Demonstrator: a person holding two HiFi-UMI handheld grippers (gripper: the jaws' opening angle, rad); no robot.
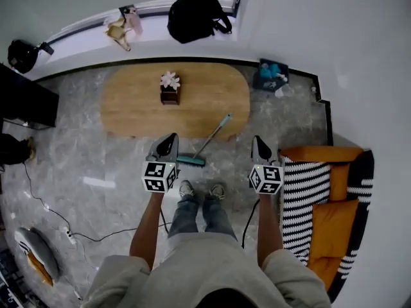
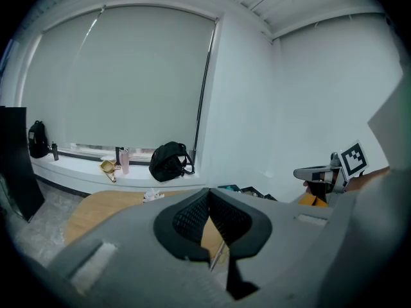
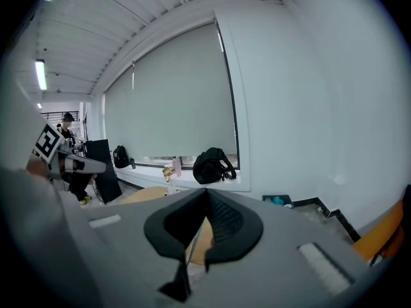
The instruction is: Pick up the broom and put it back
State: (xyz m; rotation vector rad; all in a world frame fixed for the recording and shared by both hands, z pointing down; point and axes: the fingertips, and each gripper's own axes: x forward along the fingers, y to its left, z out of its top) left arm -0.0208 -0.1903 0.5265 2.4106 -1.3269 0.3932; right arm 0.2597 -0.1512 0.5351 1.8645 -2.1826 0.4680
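Lying on the grey marbled floor, the long-handled broom with a teal head [image 1: 209, 142] sits just ahead of the person's shoes, untouched. Its head is closest to the person. From there the thin pale handle runs away and to the right, ending at the near edge of the oval wooden coffee table [image 1: 135, 104]. Whether the tip leans on that edge cannot be told.

Both tools are held up in front of the body, well above the floor, one on each side of the broom. The left gripper [image 1: 171, 137] has its jaws pressed together with nothing between them. In the left gripper view a sliver of handle shows past the closed pads, below and beyond them. The right gripper [image 1: 259, 140] is likewise closed and empty, its jaws meeting at the tip.

In the head view the teal head lies just beside the left gripper, so that hand looks nearer to the low end. The upper handle slants toward the right gripper's side. Either hand would probably need to drop steeply, spread its jaws and turn them across the slanted handle.
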